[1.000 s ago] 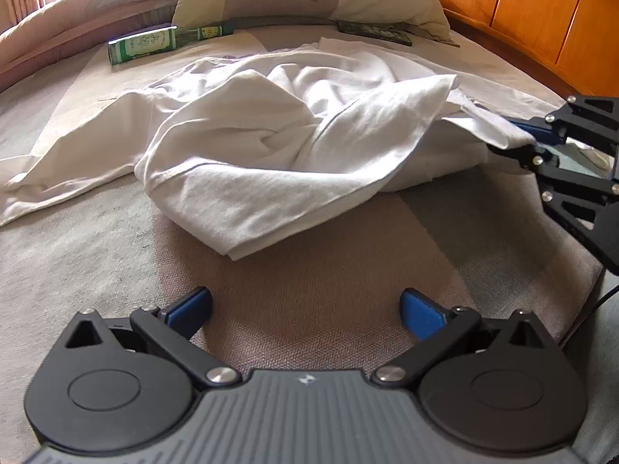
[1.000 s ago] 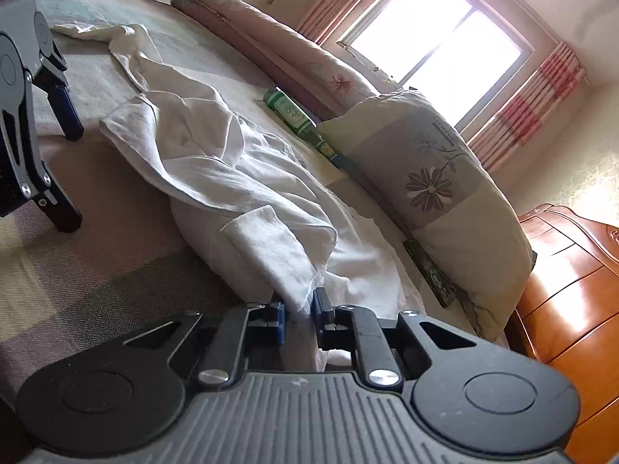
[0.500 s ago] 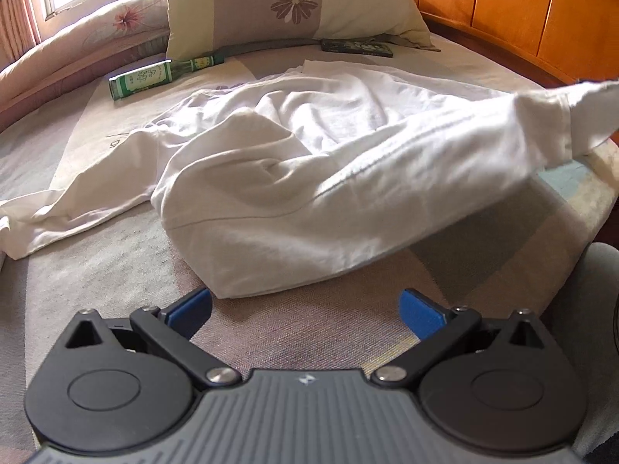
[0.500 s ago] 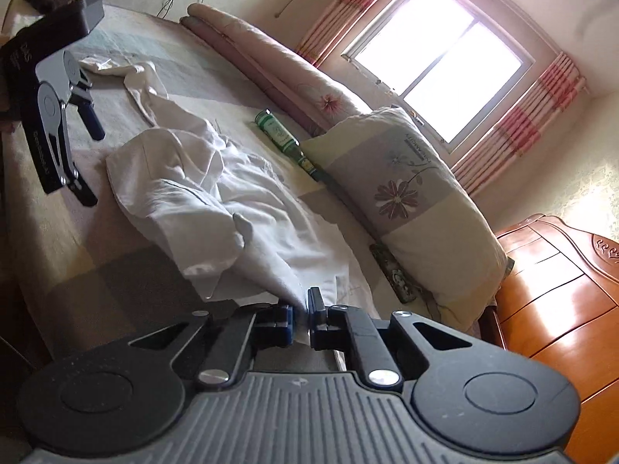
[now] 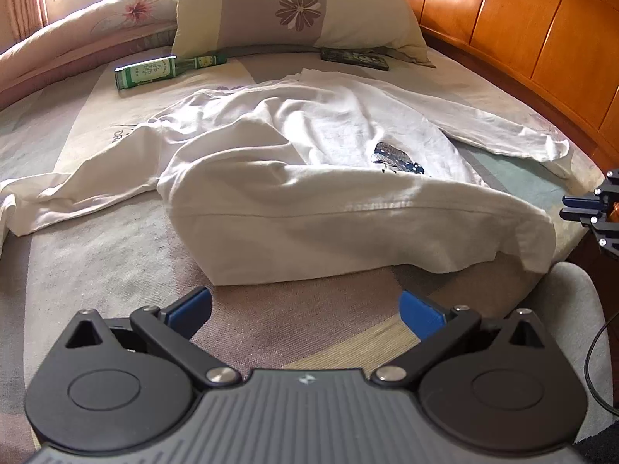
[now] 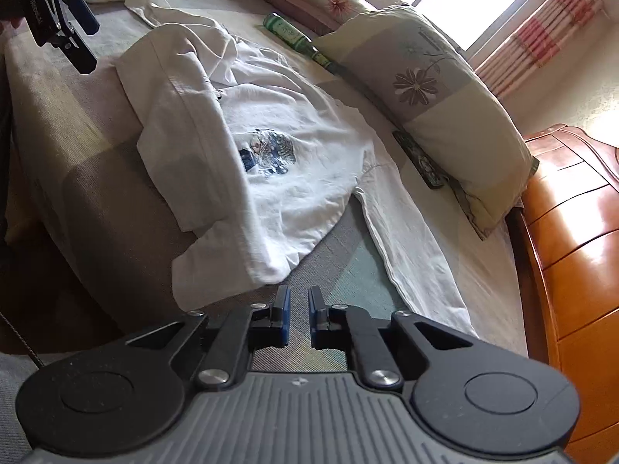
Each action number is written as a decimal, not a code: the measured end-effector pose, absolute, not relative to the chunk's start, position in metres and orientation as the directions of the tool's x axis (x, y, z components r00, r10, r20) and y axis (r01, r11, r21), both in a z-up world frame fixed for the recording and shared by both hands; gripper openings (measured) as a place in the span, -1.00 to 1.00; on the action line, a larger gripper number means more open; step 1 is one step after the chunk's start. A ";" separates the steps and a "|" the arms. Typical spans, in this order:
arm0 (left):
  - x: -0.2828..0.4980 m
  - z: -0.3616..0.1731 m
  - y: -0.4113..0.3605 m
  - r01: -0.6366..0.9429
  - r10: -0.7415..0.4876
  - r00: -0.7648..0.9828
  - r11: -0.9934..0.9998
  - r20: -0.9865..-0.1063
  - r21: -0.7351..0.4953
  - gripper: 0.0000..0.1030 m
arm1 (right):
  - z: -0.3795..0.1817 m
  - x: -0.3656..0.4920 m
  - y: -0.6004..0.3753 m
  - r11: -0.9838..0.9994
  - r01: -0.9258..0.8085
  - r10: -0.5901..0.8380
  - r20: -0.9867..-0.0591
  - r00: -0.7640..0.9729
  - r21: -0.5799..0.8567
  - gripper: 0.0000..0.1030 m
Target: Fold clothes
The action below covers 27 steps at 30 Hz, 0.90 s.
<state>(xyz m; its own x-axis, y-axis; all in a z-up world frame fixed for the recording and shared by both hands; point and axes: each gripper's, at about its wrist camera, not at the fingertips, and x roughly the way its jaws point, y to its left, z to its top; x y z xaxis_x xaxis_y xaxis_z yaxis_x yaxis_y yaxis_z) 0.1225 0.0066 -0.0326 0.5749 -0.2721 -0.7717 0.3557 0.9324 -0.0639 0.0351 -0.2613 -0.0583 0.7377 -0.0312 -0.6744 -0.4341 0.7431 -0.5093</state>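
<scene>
Two grippers hover over the bed (image 5: pixel 96 255), neither touching cloth. Our left gripper (image 5: pixel 305 309), at the bottom of its own view, has its blue fingers spread wide apart above bare striped bedcover, just short of the near folded edge of the white long-sleeved cotton shirt (image 5: pixel 309 193). Our right gripper (image 6: pixel 296 317) has its jaws nearly together with a narrow gap and nothing between them, just past the shirt's hem corner that droops over the bed's edge. The shirt fills mid-frame, its lower half flipped up beside a blue print (image 6: pixel 267 152), one sleeve reaching right toward the orange wooden headboard (image 5: pixel 522 38). Open bedcover lies lower left. A green glass bottle (image 5: pixel 154 71) and floral pillow (image 5: pixel 294 7) sit at the top.
</scene>
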 end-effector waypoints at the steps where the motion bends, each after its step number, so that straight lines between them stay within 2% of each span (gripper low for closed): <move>1: 0.123 -0.032 0.007 0.348 -0.273 0.574 0.935 -0.772 -0.071 0.99 | -0.056 0.034 -0.263 0.745 -0.425 -0.038 -0.669 0.742 -0.514 -0.76; 7: 0.123 -0.028 0.013 0.329 -0.274 0.575 0.940 -0.771 -0.090 0.99 | -0.042 0.034 -0.263 0.763 -0.399 -0.025 -0.640 0.768 -0.508 -0.65; 12: 0.122 -0.027 0.019 0.334 -0.259 0.565 0.940 -0.783 -0.071 0.99 | -0.036 0.043 -0.232 0.758 -0.464 0.082 -0.638 0.765 -0.459 -0.53; 15: 0.122 -0.024 0.030 0.311 -0.247 0.576 0.948 -0.779 -0.070 0.99 | -0.030 0.054 -0.205 0.759 -0.517 0.180 -0.636 0.751 -0.396 -0.34; 17: 0.124 -0.020 0.041 0.287 -0.241 0.580 0.954 -0.778 -0.081 0.99 | -0.025 0.062 -0.183 0.750 -0.551 0.241 -0.626 0.742 -0.365 -0.02; 19: 0.127 -0.016 0.052 0.264 -0.234 0.581 0.960 -0.780 -0.091 0.99 | -0.023 0.070 -0.159 0.731 -0.590 0.301 -0.613 0.730 -0.343 0.12; 24: 0.139 -0.001 0.083 0.225 -0.223 0.607 0.969 -0.763 -0.104 0.99 | -0.027 0.102 -0.095 0.691 -0.689 0.442 -0.625 0.643 -0.220 0.16; 27: 0.147 0.002 0.099 0.233 -0.267 0.590 0.960 -0.762 -0.155 0.99 | -0.040 0.122 -0.058 0.680 -0.711 0.461 -0.651 0.604 -0.179 0.18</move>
<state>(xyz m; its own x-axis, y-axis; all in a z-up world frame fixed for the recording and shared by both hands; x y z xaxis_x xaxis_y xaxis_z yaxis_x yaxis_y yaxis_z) 0.1467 0.0994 0.0021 0.5899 -0.2666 -0.7622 0.2332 0.9599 -0.1553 0.1216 -0.0578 -0.0403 0.6036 0.4607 -0.6508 -0.7114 0.6798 -0.1786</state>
